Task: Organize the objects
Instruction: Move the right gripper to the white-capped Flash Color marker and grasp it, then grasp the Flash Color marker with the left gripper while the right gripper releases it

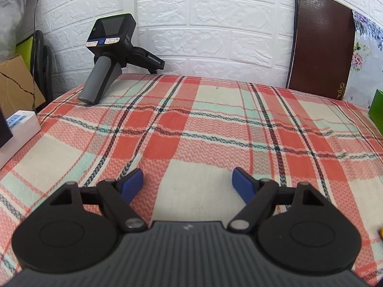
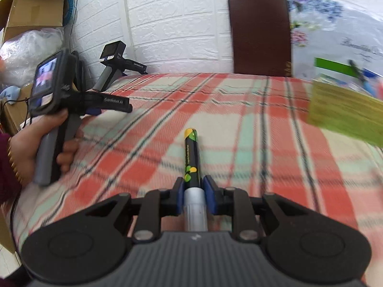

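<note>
My right gripper (image 2: pixel 193 186) is shut on a black marker pen (image 2: pixel 190 157) with yellow and green marks and a silver end; the pen points forward above the plaid tablecloth (image 2: pixel 239 129). A green box (image 2: pixel 344 114) stands at the right, with pens (image 2: pixel 359 74) sticking out behind it; its edge also shows in the left wrist view (image 1: pixel 376 110). My left gripper (image 1: pixel 188 181) is open and empty, low over the cloth (image 1: pixel 191 124). The right wrist view shows it held in a hand at the left (image 2: pixel 55 100).
A spare gripper device (image 1: pixel 112 55) rests on the cloth's far left corner by the white brick wall. A brown chair back (image 1: pixel 320 45) stands behind the table. A white power strip (image 1: pixel 19 124) and cardboard boxes (image 2: pixel 31 9) are at the left.
</note>
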`<control>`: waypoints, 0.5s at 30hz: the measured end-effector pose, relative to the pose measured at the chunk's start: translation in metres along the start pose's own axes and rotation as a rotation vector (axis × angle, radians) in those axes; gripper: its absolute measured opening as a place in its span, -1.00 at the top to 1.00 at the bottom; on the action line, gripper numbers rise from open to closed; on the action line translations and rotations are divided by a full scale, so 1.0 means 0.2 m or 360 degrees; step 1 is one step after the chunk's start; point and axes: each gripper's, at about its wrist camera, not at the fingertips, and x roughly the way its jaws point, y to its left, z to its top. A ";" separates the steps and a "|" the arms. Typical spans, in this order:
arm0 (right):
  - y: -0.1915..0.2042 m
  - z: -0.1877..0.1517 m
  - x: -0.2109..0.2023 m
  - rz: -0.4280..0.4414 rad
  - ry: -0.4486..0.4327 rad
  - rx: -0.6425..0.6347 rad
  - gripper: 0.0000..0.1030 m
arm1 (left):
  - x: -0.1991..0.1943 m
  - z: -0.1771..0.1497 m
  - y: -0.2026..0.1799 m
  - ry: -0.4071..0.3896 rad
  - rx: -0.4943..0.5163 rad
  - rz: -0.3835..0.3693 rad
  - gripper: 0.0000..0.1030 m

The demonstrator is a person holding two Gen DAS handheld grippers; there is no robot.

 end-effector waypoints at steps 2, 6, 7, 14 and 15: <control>-0.01 -0.03 -0.04 -0.0013 -0.0012 -0.0005 0.62 | -0.01 0.00 -0.01 0.0010 -0.0011 0.0022 -0.61; -0.04 -0.04 -0.07 -0.0015 -0.0021 0.0040 0.62 | -0.07 -0.04 -0.05 0.0006 0.0015 0.0083 -0.61; -0.05 -0.04 -0.07 -0.0017 -0.0025 0.0045 0.62 | -0.09 -0.05 -0.06 0.0003 0.0021 0.0092 -0.61; -0.07 -0.10 -0.12 -0.0037 -0.0060 0.0053 0.62 | -0.16 -0.10 -0.08 0.0002 0.0043 0.0116 -0.61; -0.07 -0.11 -0.13 -0.0042 -0.0063 0.0056 0.62 | -0.17 -0.10 -0.09 0.0002 0.0043 0.0119 -0.61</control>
